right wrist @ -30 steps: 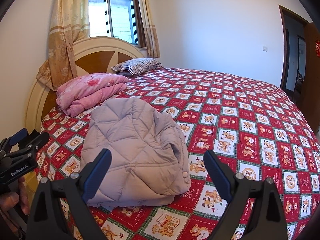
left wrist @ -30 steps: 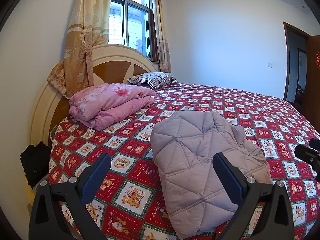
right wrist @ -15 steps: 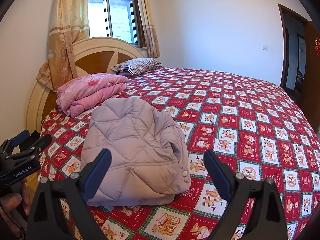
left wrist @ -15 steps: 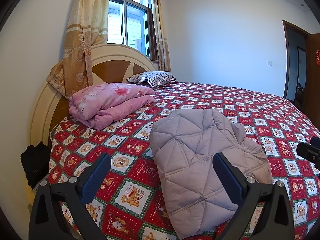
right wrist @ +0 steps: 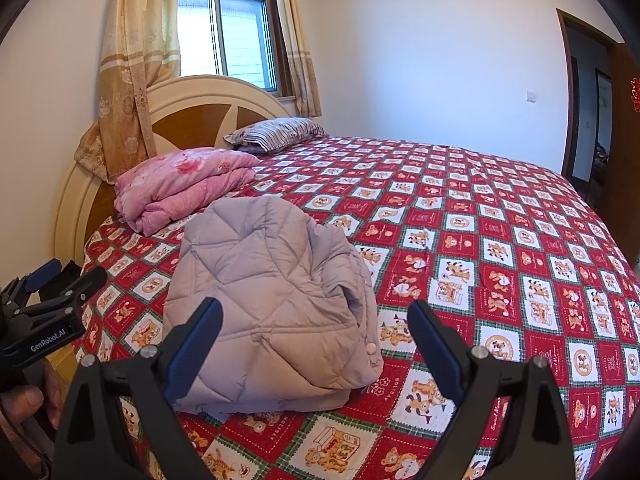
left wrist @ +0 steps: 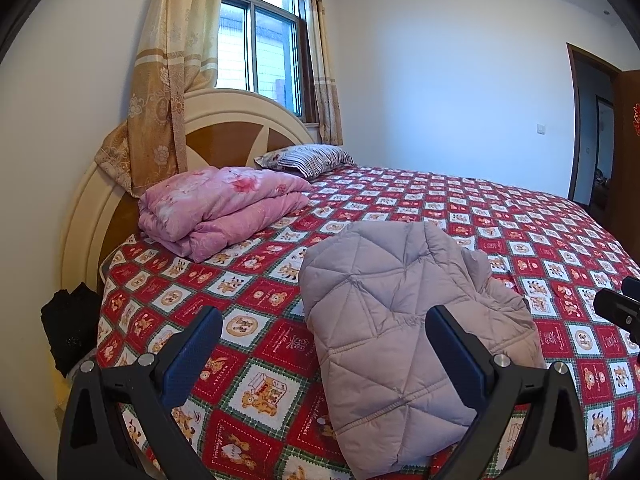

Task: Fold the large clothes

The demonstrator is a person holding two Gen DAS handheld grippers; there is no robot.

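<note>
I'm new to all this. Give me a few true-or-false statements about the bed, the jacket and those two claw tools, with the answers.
1. The grey quilted jacket lies bundled on the bedspread. True.
2. The right gripper is clamped on the jacket. False: its jaws are wide open and hold nothing.
3. The pink quilt lies folded near the headboard. True.
4. The left gripper is shut. False: it is open and holds nothing.
5. The striped pillow rests on top of the jacket. False: it lies apart, by the headboard.
</note>
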